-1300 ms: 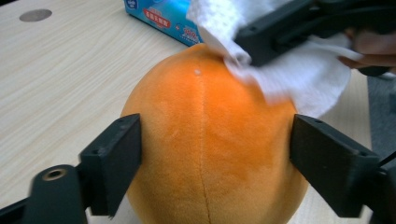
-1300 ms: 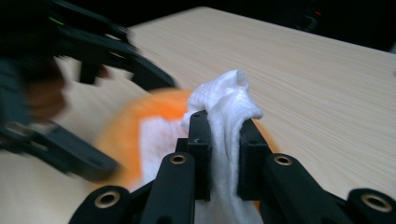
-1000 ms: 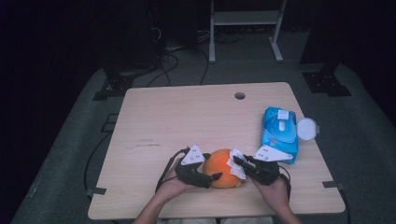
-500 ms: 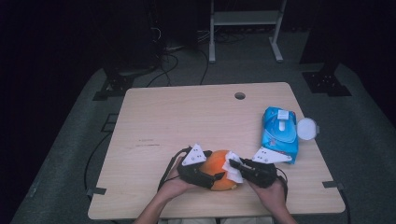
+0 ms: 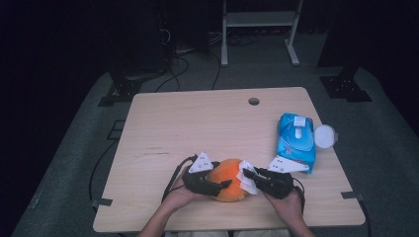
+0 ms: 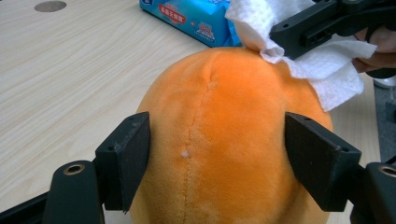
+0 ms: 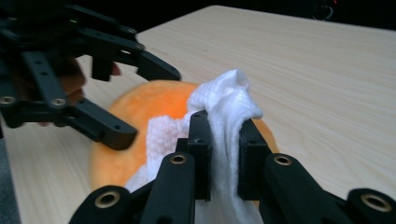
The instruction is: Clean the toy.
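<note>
High view: your left gripper [image 5: 223, 184] and right gripper [image 5: 249, 174] meet at the orange plush toy [image 5: 228, 178], which rests on the table [image 5: 197, 123] near its front edge, between your two hands. Left gripper view shows your left jaws straddling the toy, one pad at each flank; they have just been closing on it, and you cannot tell from the frames whether the pads press into the plush. Right gripper view shows your right jaws clenched on a white wipe [image 7: 229, 116], held against the toy's top. A blue wipes pack [image 5: 295, 140] lies just beyond your right hand.
</note>
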Tool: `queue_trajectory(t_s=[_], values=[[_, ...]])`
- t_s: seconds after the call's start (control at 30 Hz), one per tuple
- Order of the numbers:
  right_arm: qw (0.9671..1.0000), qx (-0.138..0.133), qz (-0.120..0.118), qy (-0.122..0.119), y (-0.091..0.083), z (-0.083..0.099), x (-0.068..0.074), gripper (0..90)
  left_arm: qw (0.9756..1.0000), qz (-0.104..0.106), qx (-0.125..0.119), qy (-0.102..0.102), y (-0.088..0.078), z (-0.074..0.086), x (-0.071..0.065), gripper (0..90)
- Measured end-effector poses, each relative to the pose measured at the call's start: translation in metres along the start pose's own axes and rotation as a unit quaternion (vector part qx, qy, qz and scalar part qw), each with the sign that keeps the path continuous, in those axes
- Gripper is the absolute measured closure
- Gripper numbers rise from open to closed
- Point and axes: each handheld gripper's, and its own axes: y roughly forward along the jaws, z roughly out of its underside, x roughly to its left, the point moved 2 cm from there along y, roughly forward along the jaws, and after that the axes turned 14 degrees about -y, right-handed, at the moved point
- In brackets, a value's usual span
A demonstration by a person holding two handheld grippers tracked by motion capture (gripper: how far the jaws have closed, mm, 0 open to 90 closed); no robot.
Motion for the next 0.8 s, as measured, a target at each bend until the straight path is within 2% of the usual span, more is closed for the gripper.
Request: queue_trajectory(t_s=[0.07, 0.2, 0.27, 0.37, 0.43, 0.53, 0.6, 0.67, 0.73, 0.8], values=[[0.9999, 0.0, -0.004, 0.011, 0.001, 0.003, -0.003, 78.3, 1.0, 0.001, -0.004, -0.007, -0.001, 0.001, 0.002, 25.5], [0.999, 0.015, 0.007, 0.042, 0.001, 0.017, -0.016, 78.3, 1.0, 0.0, 0.0, -0.003, -0.001, 0.0, 0.002, 25.6], [0.9992, 0.015, 0.009, 0.036, -0.001, 0.014, -0.013, 78.3, 1.0, 0.0, 0.0, -0.003, 0.0, 0.0, 0.002, 25.6], [0.9997, -0.008, -0.009, 0.022, -0.004, 0.002, -0.003, 78.2, 0.9999, 0.0, -0.006, -0.008, -0.001, 0.001, 0.004, 25.7], [0.9997, -0.012, -0.019, 0.008, -0.002, -0.001, 0.002, 78.2, 0.9999, 0.0, -0.004, -0.009, -0.003, 0.001, 0.006, 25.8], [0.9995, -0.001, -0.014, 0.029, 0.0, 0.009, -0.007, 78.1, 0.9998, 0.001, -0.01, -0.017, -0.005, 0.002, 0.009, 26.4], [0.9988, 0.017, 0.002, 0.045, 0.0, 0.018, -0.015, 78.2, 0.9998, 0.003, -0.009, -0.019, -0.005, 0.002, 0.011, 26.5], [0.9976, 0.013, -0.004, 0.067, 0.0, 0.022, -0.019, 78.1, 0.9997, 0.009, -0.007, -0.021, -0.005, 0.003, 0.011, 26.4], [0.9985, 0.008, -0.008, 0.054, 0.0, 0.016, -0.014, 78.1, 0.9995, 0.017, -0.01, -0.024, -0.004, 0.004, 0.012, 26.4], [0.9987, -0.009, -0.018, 0.046, -0.001, 0.008, -0.011, 78.1, 0.9995, 0.02, -0.011, -0.023, -0.004, 0.005, 0.011, 26.4]])
